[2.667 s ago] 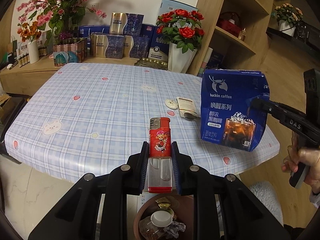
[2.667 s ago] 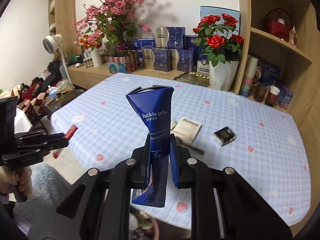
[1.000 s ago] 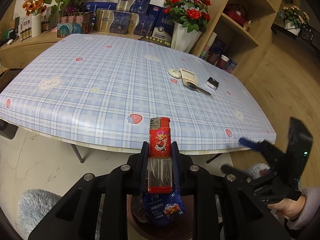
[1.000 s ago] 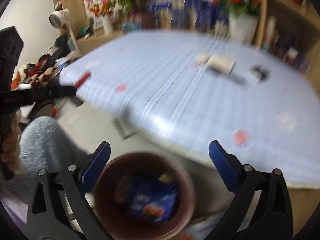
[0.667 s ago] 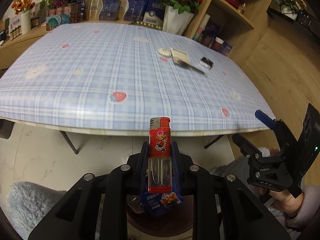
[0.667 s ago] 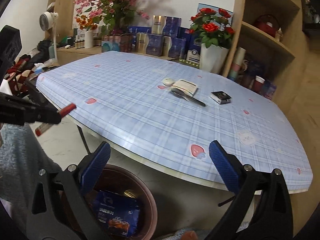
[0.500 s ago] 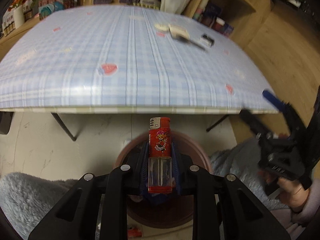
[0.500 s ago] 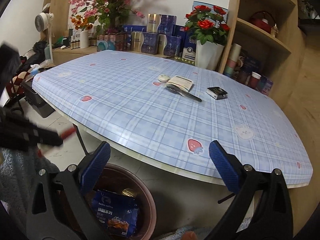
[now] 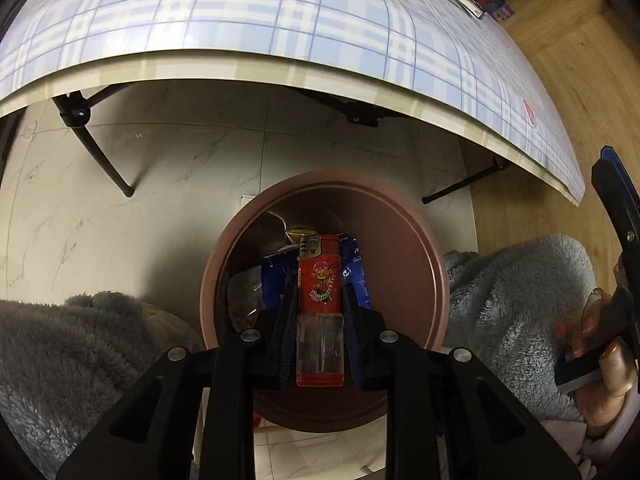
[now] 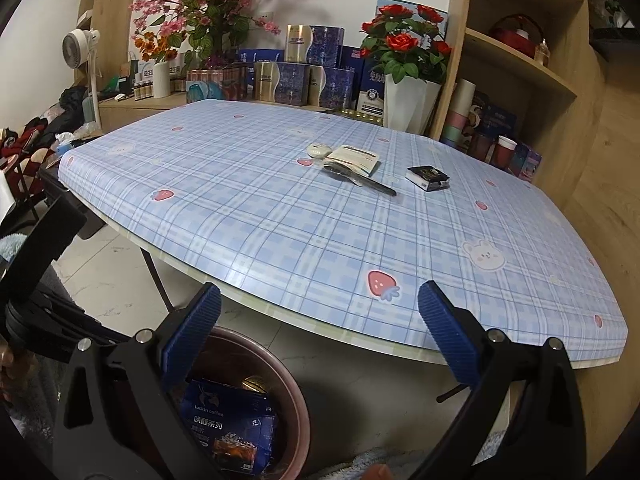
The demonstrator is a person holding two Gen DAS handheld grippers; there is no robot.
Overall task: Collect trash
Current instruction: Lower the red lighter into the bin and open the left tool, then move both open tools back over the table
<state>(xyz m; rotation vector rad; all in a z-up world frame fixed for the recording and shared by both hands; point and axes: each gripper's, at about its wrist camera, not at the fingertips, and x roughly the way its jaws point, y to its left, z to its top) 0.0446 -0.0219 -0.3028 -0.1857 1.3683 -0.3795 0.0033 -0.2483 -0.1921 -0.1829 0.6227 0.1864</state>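
Over bin (image 9: 420, 240): L gripper (image 9: 319, 300) now down from desk (image 10: 280, 208) height, fingers pinching lighter (image 9: 320, 280).
R gripper (image 10: 318, 320) fingers spread, empty; coffee bag (image 10: 230, 436) already in bin, lighter drop next.

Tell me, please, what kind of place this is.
Probably a home living or dining room: a table with a strawberry-print cloth, a vase of red roses, wooden shelves, and a brown trash bin on the floor.

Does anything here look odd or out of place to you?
Mostly the red lighter: the left tool holds it pinched right over the brown bin, though its clear tank looks empty. The blue coffee bag already lies inside. Nothing looks spilled; a few small items remain on the table.
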